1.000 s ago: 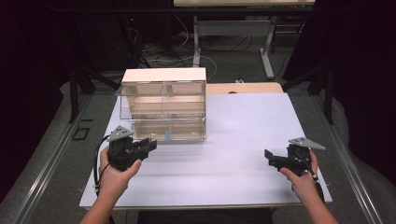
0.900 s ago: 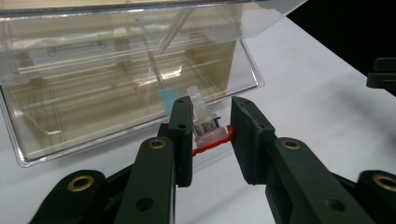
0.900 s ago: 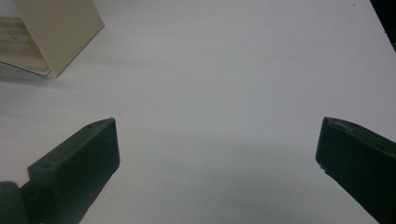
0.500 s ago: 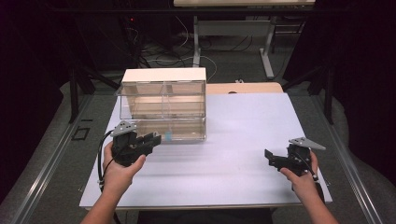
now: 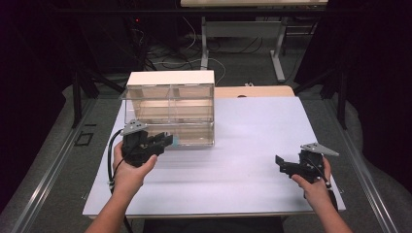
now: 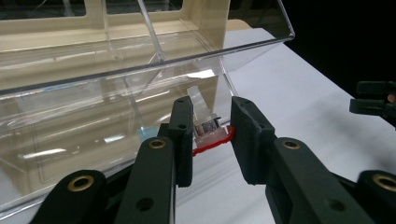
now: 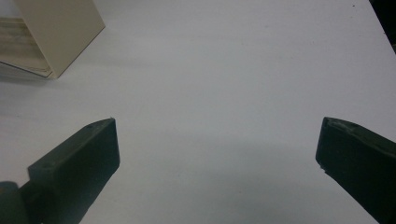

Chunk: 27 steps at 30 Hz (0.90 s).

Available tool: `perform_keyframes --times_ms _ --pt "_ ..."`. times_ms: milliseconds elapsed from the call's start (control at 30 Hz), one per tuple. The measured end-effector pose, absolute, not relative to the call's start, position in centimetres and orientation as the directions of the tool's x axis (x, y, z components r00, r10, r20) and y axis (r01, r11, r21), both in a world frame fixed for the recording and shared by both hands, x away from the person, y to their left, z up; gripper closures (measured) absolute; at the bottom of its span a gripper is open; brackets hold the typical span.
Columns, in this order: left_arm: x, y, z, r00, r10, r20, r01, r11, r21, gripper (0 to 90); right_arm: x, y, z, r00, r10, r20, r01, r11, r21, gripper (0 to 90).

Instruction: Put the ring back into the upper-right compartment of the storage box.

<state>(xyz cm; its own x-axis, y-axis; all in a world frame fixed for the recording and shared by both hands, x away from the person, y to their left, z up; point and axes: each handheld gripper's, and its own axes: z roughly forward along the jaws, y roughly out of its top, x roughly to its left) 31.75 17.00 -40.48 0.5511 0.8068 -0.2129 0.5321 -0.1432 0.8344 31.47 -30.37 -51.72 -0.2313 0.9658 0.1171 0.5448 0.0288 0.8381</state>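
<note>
Left gripper point(image 6: 211, 135) at the box point(image 5: 167, 109) latch

Your jaws stand spread around the clear tab point(image 6: 203, 122) at the box's lower front, seemingly not touching yet; centre it, then close gently. Right gripper point(image 5: 286, 166) waits wide open, well apart.

No text, label, brand, number or sign can be read anywhere: not on the clear box point(image 5: 170, 109), and not on the white table point(image 5: 252, 131).
</note>
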Motion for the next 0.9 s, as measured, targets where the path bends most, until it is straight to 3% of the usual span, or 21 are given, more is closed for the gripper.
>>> perform_keyframes --times_ms 900 --pt "33.8 15.1 -37.8 0.564 0.802 -0.197 0.503 -0.145 0.852 71.1 31.5 -30.4 -51.7 -0.23 0.966 0.119 0.544 0.026 0.839 0.0"
